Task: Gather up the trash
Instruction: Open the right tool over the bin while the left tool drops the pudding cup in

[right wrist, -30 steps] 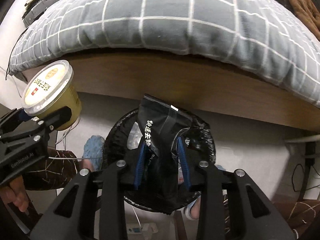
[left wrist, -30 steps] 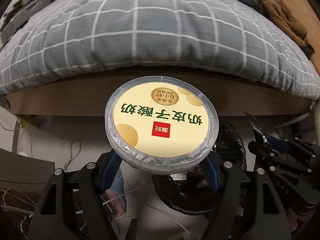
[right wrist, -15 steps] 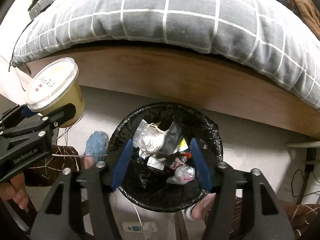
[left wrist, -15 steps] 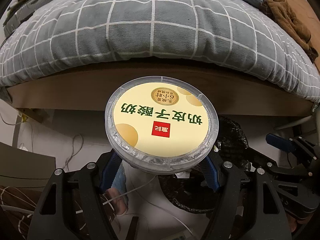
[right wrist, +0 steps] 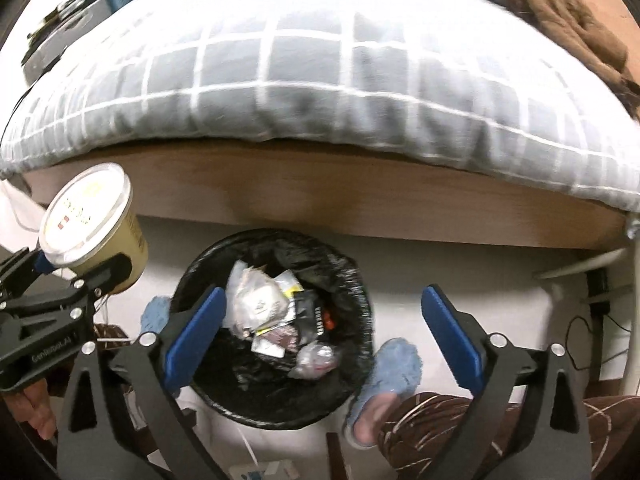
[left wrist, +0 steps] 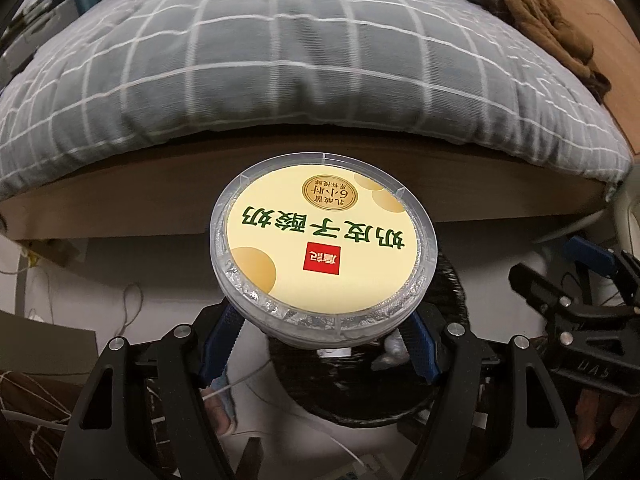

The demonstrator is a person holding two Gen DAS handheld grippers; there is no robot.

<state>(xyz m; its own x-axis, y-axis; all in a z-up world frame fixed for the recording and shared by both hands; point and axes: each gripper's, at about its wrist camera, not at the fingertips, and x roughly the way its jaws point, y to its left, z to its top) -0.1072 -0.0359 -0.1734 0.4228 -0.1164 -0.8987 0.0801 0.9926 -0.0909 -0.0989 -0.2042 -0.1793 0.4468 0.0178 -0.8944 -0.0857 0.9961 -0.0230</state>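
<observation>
Your left claw is clamped on the tub, blue pads pressing its sides just under the lid rim. Tub sits upright, dead centre between the fingers, lid facing the left camera.

Lid text, upside down in the left view: big green "奶皮子酸奶". Below that a red square logo with white characters, too small to read for sure. A gold round seal reads "6小时"; its other lines are too fine to read. Foil edge shows under the clear lid.

In the right view the same tub sits off to the left of the bin, not over it. The left claw body there carries white lettering, roughly "GenRobot.AI".

Your right claw is spread wide, nothing between its fingers. It hangs above the bin, left pad over the bin's near-left rim, right pad clear of it on the right.

Bin has a black liner and holds wrappers, a black packet with white print you can't make out, and a crumpled clear bottle.

Around it: blue slippers either side, grey checked duvet over a wooden bed frame behind, brown garment top right on the bed.
</observation>
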